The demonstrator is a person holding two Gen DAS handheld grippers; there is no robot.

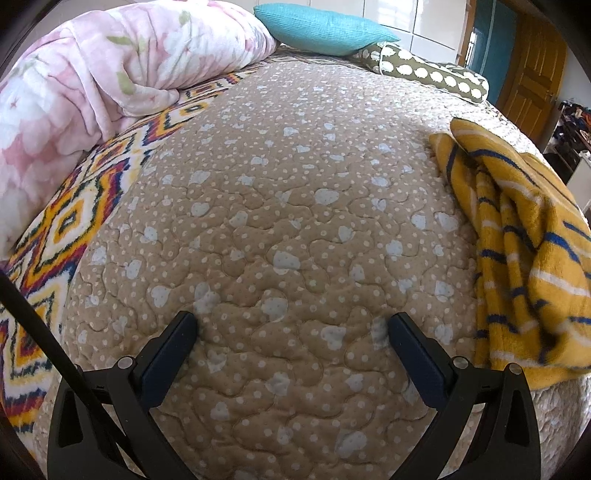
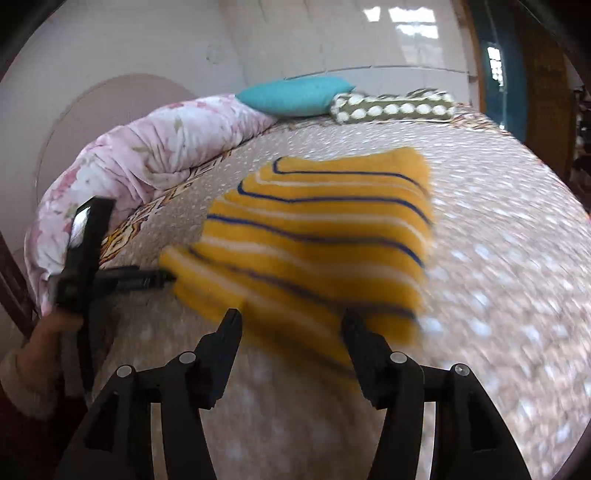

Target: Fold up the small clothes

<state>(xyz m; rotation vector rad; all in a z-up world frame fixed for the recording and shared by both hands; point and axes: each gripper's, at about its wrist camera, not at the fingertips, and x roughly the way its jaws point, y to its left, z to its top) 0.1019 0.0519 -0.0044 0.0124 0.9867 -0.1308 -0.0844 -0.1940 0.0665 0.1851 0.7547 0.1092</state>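
A small yellow garment with blue and white stripes [image 1: 524, 251] lies rumpled on the beige quilted bed cover [image 1: 280, 206], at the right of the left wrist view. My left gripper [image 1: 291, 325] is open and empty over bare quilt, left of the garment. In the blurred right wrist view the same garment [image 2: 325, 236] lies spread in the middle. My right gripper [image 2: 291, 325] is open, its fingertips at the garment's near edge, holding nothing. The left gripper [image 2: 147, 277] shows at the left of that view, just beside the garment's left edge.
A rolled pink floral blanket [image 1: 96, 85] lies along the left side of the bed. A teal pillow [image 1: 321, 26] and a spotted olive bolster [image 1: 424, 70] lie at the far end. A zigzag-patterned blanket [image 1: 66, 229] edges the left. A wooden door [image 1: 532, 74] stands far right.
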